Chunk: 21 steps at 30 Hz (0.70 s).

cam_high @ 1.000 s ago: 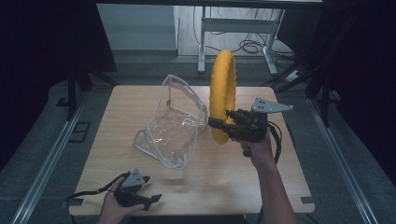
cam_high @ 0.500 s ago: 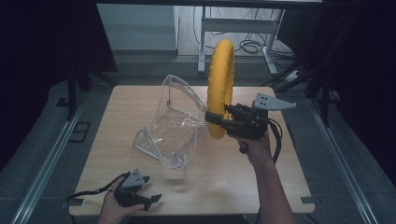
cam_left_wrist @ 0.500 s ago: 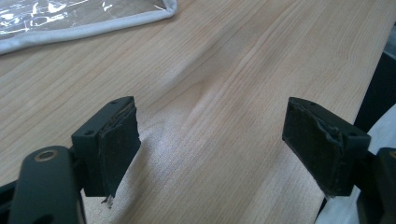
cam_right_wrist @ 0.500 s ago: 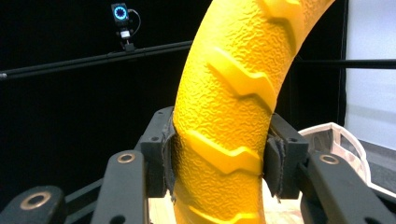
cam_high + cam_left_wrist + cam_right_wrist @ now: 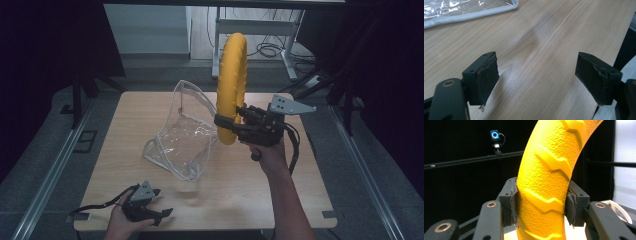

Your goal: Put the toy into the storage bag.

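Note:
A yellow ring (image 5: 231,85) with a ribbed, textured surface (image 5: 546,182) stands upright in the air over the table's right half. My right gripper (image 5: 226,121) is shut on its lower part, the jaws pressing both sides of the ring. A clear plastic bag (image 5: 182,135) with a white edge (image 5: 469,15) lies open on the table, just left of the ring. Near the table's front left edge my left gripper (image 5: 162,216) rests low and open, nothing between its pads (image 5: 487,75).
The wooden table (image 5: 250,185) has bare room in front and to the right. Behind it are a metal desk frame (image 5: 250,30) and cables on the floor. A small camera with a blue light (image 5: 494,135) sits on a dark rail.
My right gripper has lifted the yellow ring higher and a little to the right, away from the bag. The left gripper has stayed put.

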### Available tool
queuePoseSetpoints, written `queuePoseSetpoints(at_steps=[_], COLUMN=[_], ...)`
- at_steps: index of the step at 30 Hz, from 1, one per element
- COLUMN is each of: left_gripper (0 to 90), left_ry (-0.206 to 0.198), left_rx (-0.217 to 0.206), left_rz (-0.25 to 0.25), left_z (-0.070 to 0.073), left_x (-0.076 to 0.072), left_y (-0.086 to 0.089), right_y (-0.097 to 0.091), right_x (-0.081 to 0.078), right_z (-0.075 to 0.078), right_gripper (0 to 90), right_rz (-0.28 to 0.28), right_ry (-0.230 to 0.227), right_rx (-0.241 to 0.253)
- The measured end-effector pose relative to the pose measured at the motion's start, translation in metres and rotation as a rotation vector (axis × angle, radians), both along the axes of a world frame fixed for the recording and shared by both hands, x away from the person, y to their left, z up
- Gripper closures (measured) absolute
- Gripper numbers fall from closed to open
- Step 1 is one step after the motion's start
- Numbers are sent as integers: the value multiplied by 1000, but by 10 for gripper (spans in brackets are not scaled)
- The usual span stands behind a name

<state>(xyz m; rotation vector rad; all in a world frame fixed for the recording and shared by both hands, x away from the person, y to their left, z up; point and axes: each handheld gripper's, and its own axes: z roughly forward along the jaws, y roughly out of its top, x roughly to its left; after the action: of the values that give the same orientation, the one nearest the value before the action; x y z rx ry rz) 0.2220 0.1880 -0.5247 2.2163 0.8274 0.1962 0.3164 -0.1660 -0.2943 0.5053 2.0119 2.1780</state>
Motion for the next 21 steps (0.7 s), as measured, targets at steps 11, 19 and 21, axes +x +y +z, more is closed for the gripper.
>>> queuePoseSetpoints(at_steps=[11, 19, 21], left_gripper=[186, 186, 186], left_ry=[1, 0, 0], left_rx=[-4, -5, -4], left_rz=[-4, -3, -3], left_z=[0, 1, 0], left_x=[0, 0, 0], left_y=[0, 1, 0], right_y=[13, 23, 26], right_x=[-1, -2, -2], right_z=[13, 18, 20], right_gripper=[514, 514, 514], right_rz=[29, 46, 51], right_ry=[-26, -41, -43], right_rx=[9, 15, 21])
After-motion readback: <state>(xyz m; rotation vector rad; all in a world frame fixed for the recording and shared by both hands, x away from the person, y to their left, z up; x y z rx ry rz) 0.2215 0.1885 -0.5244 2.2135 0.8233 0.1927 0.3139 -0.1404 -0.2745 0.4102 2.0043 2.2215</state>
